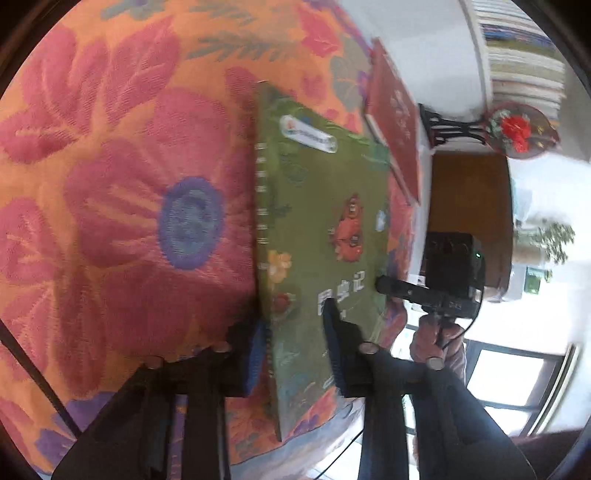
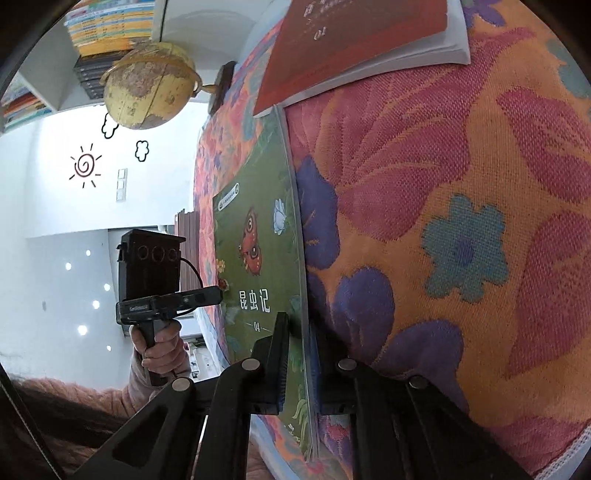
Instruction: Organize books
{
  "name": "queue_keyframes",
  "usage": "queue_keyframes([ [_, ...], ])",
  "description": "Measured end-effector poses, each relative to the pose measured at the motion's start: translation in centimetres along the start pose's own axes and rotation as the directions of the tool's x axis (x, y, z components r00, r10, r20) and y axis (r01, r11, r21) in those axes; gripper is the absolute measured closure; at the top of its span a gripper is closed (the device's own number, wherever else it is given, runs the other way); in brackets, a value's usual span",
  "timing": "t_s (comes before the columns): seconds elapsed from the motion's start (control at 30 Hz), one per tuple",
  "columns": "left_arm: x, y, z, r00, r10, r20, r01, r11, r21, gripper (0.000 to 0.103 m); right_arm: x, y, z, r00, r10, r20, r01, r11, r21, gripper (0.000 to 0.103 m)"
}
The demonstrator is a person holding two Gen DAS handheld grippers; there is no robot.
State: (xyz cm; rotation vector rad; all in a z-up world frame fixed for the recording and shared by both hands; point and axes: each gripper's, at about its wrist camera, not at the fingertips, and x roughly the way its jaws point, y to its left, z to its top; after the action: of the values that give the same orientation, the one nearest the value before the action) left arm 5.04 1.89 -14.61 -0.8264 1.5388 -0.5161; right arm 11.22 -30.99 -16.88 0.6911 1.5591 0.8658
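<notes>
A thin green book (image 1: 321,221) with a butterfly and a white title on its cover sits over the flowered tablecloth (image 1: 129,184). My left gripper (image 1: 295,350) is shut on its near edge, one pad on the cover and one beneath. From the opposite side, my right gripper (image 2: 299,354) is shut on the same green book (image 2: 255,258). Each view shows the other gripper at the book's far edge: the right gripper (image 1: 384,286) and the left gripper (image 2: 218,293), each held by a hand. A red book (image 2: 351,40) lies just past the green one.
The red book (image 1: 395,129) lies by the table's edge. A yellow globe (image 2: 147,85) stands past the table, with shelves of books (image 2: 110,26) behind it. A round ornament on a dark stand (image 1: 517,129) sits near more shelved books (image 1: 524,55).
</notes>
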Motion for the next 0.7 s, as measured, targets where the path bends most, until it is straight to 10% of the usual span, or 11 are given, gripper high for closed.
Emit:
queue_keyframes([
  [0.3, 0.3, -1.8, -0.4, 0.992, 0.128, 0.013, -0.129, 0.991, 0.041, 0.086, 0.1, -0.1, 0.0, 1.0, -0.004, 0.014, 0.004, 1.0, -0.009, 0.096],
  [0.4, 0.4, -3.0, -0.9, 0.98, 0.193, 0.049, -0.197, 0.978, 0.074, 0.085, 0.0, 1.9, -0.8, 0.992, -0.112, 0.064, 0.115, 0.992, -0.056, 0.093],
  [0.7, 0.0, -6.6, -3.2, 0.9, 0.382, 0.21, -0.429, 0.862, 0.271, 0.086, 0.9, 7.5, -3.3, 0.956, -0.261, 0.134, 0.281, 0.945, -0.168, 0.093],
])
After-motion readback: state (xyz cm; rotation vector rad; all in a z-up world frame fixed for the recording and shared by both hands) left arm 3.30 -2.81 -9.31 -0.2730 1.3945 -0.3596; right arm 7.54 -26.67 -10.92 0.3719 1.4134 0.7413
